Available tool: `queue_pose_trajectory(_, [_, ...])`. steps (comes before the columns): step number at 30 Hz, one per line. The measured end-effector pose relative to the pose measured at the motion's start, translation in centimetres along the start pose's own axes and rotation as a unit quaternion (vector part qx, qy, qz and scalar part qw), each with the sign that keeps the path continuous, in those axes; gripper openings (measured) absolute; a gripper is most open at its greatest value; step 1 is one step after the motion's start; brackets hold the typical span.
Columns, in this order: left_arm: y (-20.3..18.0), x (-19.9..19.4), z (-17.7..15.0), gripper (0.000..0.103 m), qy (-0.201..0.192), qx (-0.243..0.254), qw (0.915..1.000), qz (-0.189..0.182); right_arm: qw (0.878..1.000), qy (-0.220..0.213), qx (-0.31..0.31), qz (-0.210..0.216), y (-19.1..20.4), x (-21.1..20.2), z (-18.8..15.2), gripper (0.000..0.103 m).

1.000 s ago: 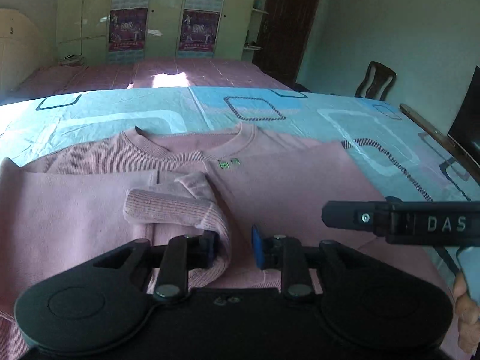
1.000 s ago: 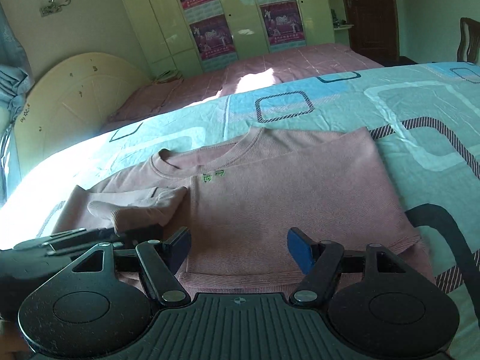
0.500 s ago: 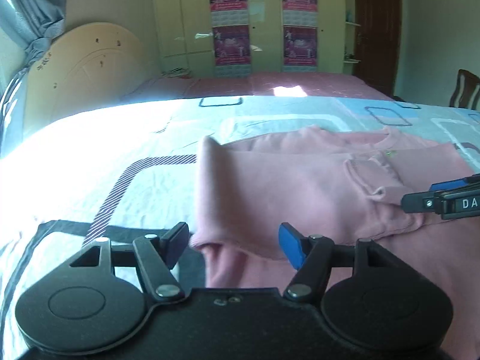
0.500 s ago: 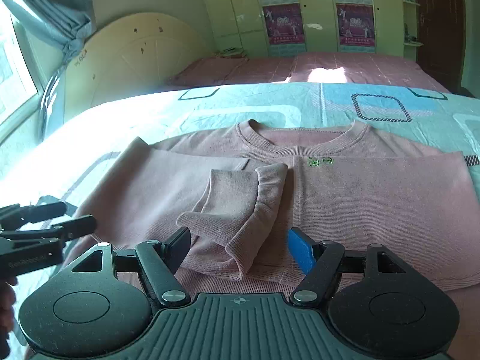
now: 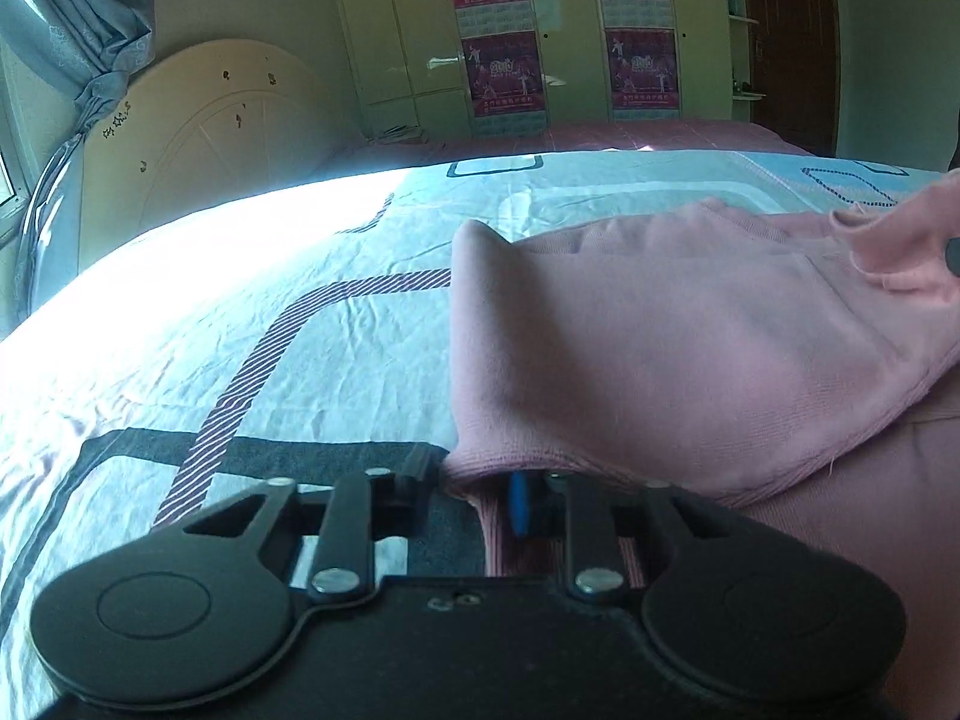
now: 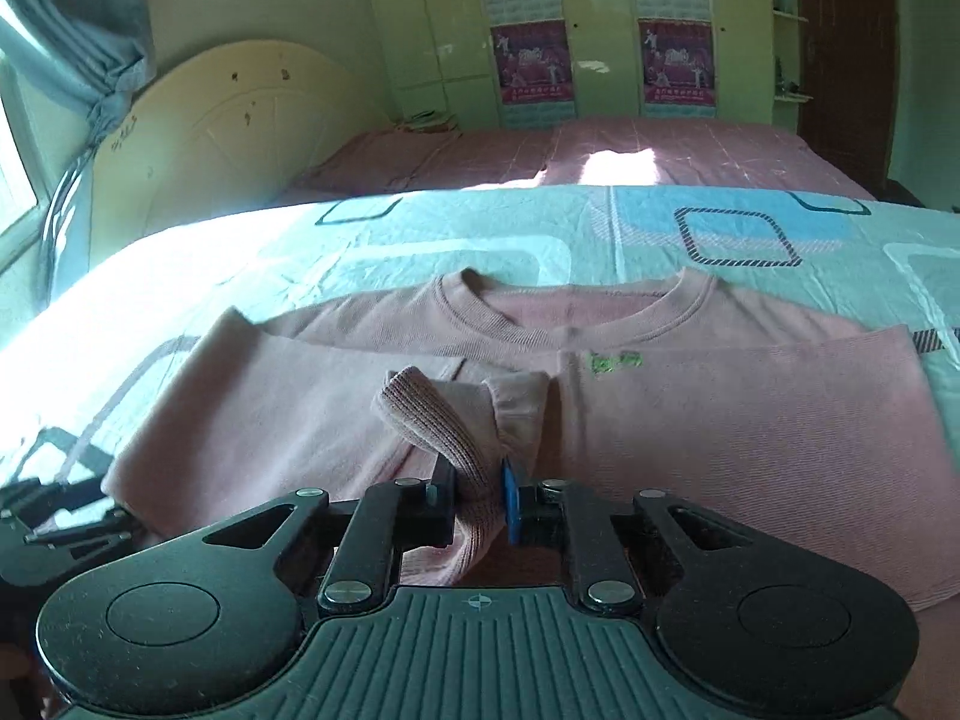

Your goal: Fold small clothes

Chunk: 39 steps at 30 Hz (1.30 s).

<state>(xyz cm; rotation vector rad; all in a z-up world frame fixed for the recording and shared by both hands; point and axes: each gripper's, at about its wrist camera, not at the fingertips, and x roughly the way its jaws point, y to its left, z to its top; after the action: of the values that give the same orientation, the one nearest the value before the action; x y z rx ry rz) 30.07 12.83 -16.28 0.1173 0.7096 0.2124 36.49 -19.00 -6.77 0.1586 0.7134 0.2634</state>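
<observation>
Your left tool (image 5: 474, 498) has just closed on the pink sweatshirt's (image 6: 720, 420) hem corner and your right tool (image 6: 477, 501) on its ribbed cuff (image 6: 432, 414), on the bed (image 6: 360, 252).

Pink sweatshirt (image 6: 720, 420), blue geometric-print bedsheet (image 6: 420, 240)

Walls: pale yellow-green (image 6: 288, 6), plain.
Wardrobe: cream doors (image 6: 606, 30) across the far wall, bearing four purple posters (image 6: 531, 63).
Door: dark wood (image 6: 846, 54), far right.
Shelves: small corner shelves (image 5: 741, 18) beside the door.
Headboard: cream, arched (image 6: 222, 132), at left.
Curtain: grey-blue, gathered (image 5: 78, 30), upper left.
Bedding: blue patterned sheet (image 5: 240, 324); pink cover (image 6: 600, 150) beyond.
Light: strong sunlight washed the sheet's left side.
</observation>
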Motion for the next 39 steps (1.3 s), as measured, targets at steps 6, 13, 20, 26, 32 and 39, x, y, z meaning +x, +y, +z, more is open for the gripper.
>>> queue_pose_trajectory(6, [-0.9, -0.9, -0.5, 0.01, -0.012, 0.013, 0.9998, -0.004, 0.998, 0.012, 0.04, -0.054, -4.9, -0.7, 0.1, 0.006])
queue_pose_trajectory(13, [-0.6, -0.5, -0.5, 0.01, 0.0, 0.019, 0.9997, -0.016, 0.992, 0.065, 0.105, -0.032, -8.5, -0.3, -2.0, 0.007])
queue_pose_trajectory(20, [1.8, -2.8, 0.7, 0.028, 0.017, -0.03, 0.9981, -0.052, 0.992, 0.037, 0.115, -0.04, -9.6, -3.0, -1.8, 0.058])
queue_pose_trajectory(26, [2.5, -2.2, 3.4, 0.026, 0.015, -0.095, 0.9929, -0.069, 0.989, 0.082, 0.118, -0.03, -9.6, -0.5, -2.6, 0.048])
queue_pose_trajectory(32, [-0.9, 0.6, 5.8, 0.026, 0.006, -0.07, 0.993, -0.095, 0.992, 0.076, 0.099, -0.024, -8.8, -0.4, -2.6, 0.005])
queue_pose_trajectory(39, [-2.0, 3.4, 4.1, 0.028, 0.054, -0.044, 0.9942, -0.082, 0.993, 0.086, 0.067, -0.045, -9.2, -1.5, -3.4, 0.005])
